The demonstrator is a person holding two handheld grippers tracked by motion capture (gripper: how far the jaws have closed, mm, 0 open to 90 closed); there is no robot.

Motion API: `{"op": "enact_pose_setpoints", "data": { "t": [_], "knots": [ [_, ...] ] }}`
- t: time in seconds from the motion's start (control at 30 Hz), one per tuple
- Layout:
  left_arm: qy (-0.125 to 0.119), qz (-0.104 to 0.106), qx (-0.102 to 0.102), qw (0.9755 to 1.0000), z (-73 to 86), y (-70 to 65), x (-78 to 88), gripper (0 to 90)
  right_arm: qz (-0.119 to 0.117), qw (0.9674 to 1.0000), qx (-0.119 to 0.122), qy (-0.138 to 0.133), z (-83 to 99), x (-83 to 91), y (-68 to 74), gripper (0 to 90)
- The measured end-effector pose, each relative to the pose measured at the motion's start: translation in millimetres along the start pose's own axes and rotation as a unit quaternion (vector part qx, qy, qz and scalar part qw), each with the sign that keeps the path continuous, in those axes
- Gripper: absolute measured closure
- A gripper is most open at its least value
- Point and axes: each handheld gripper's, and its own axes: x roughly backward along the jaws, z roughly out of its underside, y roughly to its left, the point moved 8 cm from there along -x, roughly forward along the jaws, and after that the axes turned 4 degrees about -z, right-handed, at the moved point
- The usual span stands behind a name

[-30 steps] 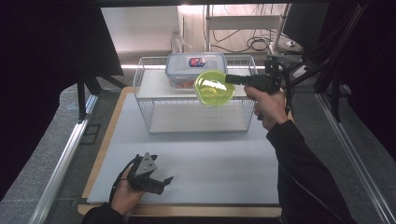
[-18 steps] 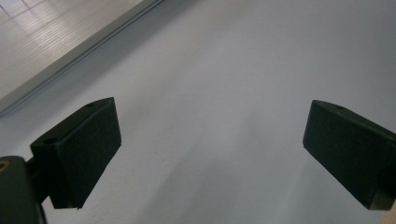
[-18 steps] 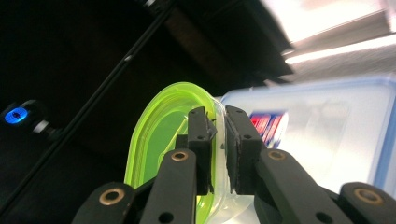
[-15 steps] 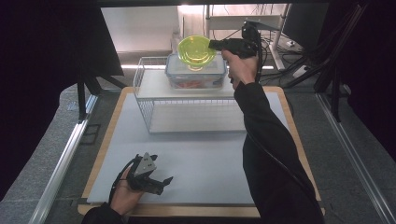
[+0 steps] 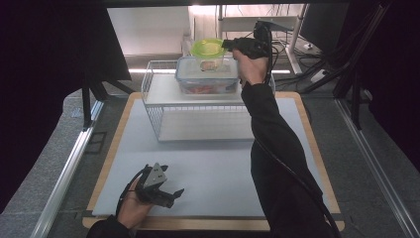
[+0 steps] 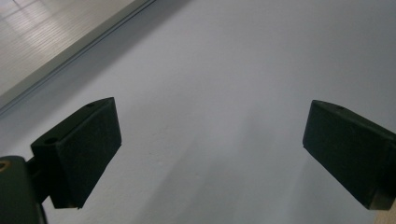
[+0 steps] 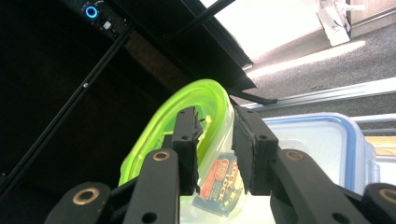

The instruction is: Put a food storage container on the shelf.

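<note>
From above, your right gripper (image 5: 229, 45) sits at the green-lidded tub (image 5: 208, 51), which rests on the blue-lidded box (image 5: 207, 74) atop the wire rack (image 5: 163, 94). Your left gripper (image 5: 167, 192) rests low on the white mat (image 5: 218, 163), near its front edge.

Along your left gripper (image 6: 210, 154), the jaws stand wide apart with bare mat between them.

Along your right gripper (image 7: 215, 149), the jaws have just been opening; the tub's rim (image 7: 187, 112) is between them with a gap showing at the pads, so the grip looks released.
</note>
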Motion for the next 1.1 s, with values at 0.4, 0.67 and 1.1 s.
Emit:
{"op": "enact_pose_setpoints", "data": {
  "t": [0.4,0.67,1.1],
  "knots": [
    [0.001,-0.001,-0.001,1.0000,0.8,0.1,-0.3,4.3,-0.005,0.9992,0.040,0.001,0.9,7.9,1.2,56.8],
    [0.001,-0.004,-0.001,1.0000,0.3,0.6,0.2,4.1,-0.020,0.9876,0.154,0.021,21.6,40.9,4.5,36.9],
    [0.000,-0.003,0.005,1.0000,-0.8,0.3,-0.3,3.5,-0.002,0.9568,0.282,0.069,117.5,102.4,-26.4,17.3]
  ]
}}
